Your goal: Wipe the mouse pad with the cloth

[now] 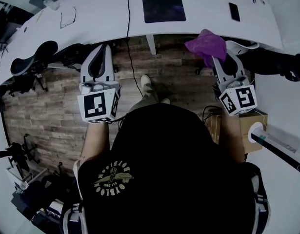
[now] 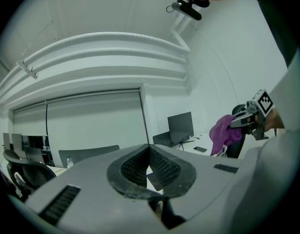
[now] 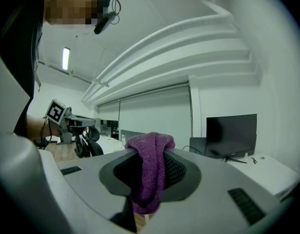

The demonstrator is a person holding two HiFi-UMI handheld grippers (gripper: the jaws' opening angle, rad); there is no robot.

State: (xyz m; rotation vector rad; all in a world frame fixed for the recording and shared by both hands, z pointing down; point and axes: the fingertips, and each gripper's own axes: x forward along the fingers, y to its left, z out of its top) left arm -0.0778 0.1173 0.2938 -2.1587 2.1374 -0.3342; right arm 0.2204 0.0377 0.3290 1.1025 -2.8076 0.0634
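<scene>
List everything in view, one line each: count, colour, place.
desk: one, white, curved, across the top of the head view
mouse pad: one, dark, mid-desk
phone: one, black, on the desk right of the mouse pad
glasses: one pair, dark-framed, on the desk's left part
cable: one, black, from the desk down to the floor
office chairs: at least two, black, by the desk's ends
cardboard box: one, brown, on the floor at right
monitor: one, black, on a desk
floor: brown, wood-look
cloth: one, purple, held short of the desk
left gripper: grey, fingers together, empty
right gripper: grey, fingers clamped on the cloth
</scene>
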